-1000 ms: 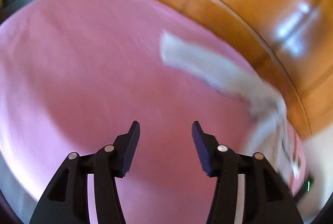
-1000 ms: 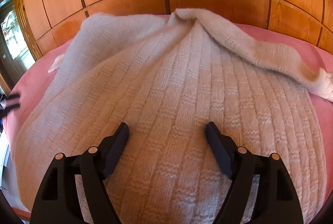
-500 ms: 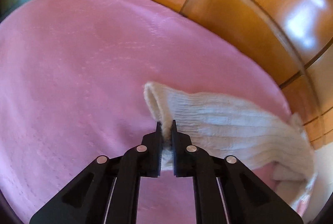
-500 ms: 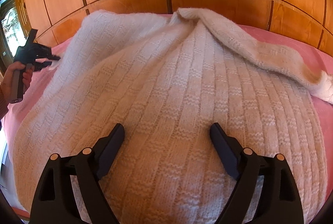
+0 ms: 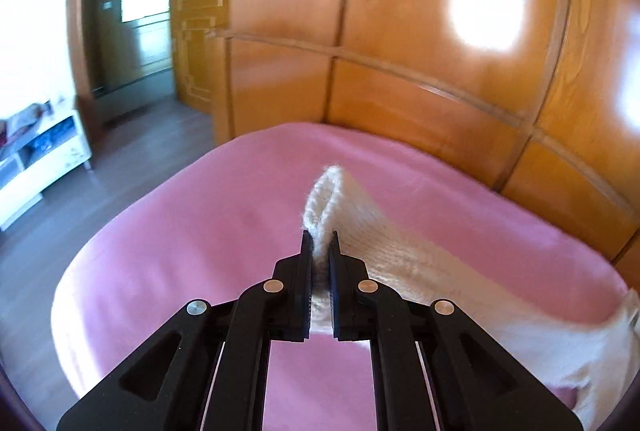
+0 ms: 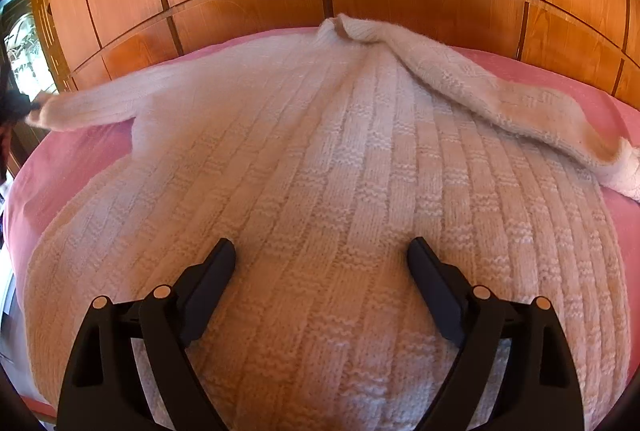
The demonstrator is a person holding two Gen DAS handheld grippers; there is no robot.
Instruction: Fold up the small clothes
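The left tool (image 5: 319, 237) is clamped tight on the cuff of the cream knit sweater's (image 6: 320, 191) sleeve (image 5: 400, 251), which trails off to its right over the pink bed (image 5: 180, 251). The right tool (image 6: 322, 253) hovers wide apart, holding nothing, above the sweater's body. A hard tug could drag the whole sweater askew, probably rumpling it. Half a second ago the sleeve lay slack; now it is lifted and stretched outward.
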